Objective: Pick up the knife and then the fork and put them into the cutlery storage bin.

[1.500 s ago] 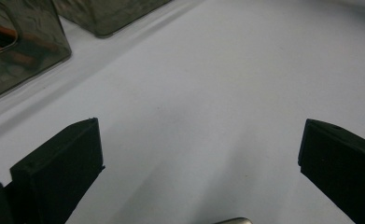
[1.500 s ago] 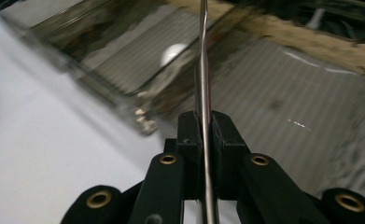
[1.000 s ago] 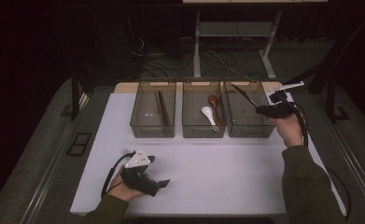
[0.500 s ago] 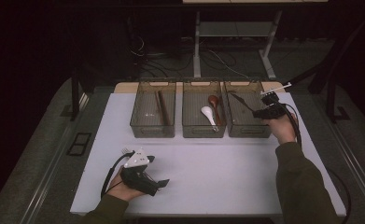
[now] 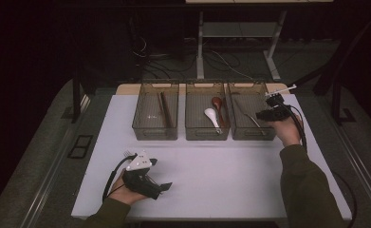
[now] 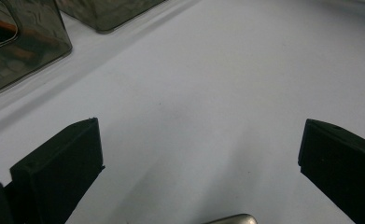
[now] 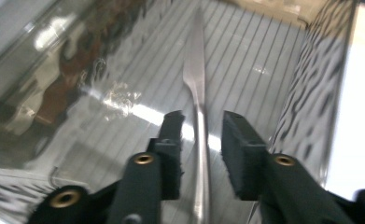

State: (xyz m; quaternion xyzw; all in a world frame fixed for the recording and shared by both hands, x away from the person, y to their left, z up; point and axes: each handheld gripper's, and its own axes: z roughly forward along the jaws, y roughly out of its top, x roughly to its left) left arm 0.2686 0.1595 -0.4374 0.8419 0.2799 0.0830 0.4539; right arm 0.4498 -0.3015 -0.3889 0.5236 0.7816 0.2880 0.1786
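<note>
A metal knife (image 7: 194, 70) lies on the ribbed floor of the right-hand clear bin (image 5: 252, 137). My right gripper (image 7: 201, 121) reaches into that bin from the right (image 5: 264, 114). Its jaws have just been opening. The knife's handle runs between the pads with a gap on each side, so it is not gripped. My left gripper (image 5: 166, 186) rests on the white table at the front left. Its jaws (image 6: 201, 149) stand wide open over bare table.
Three clear bins stand in a row at the back of the white table (image 5: 221, 180). The middle bin (image 5: 207, 137) holds a white spoon (image 5: 211, 115) and a brown spoon (image 5: 217, 103). The left bin (image 5: 154, 135) holds dark chopsticks (image 5: 164, 108).
My right gripper has shifted a little to the left and lower into the right-hand bin. The left hand has stayed where it was.
</note>
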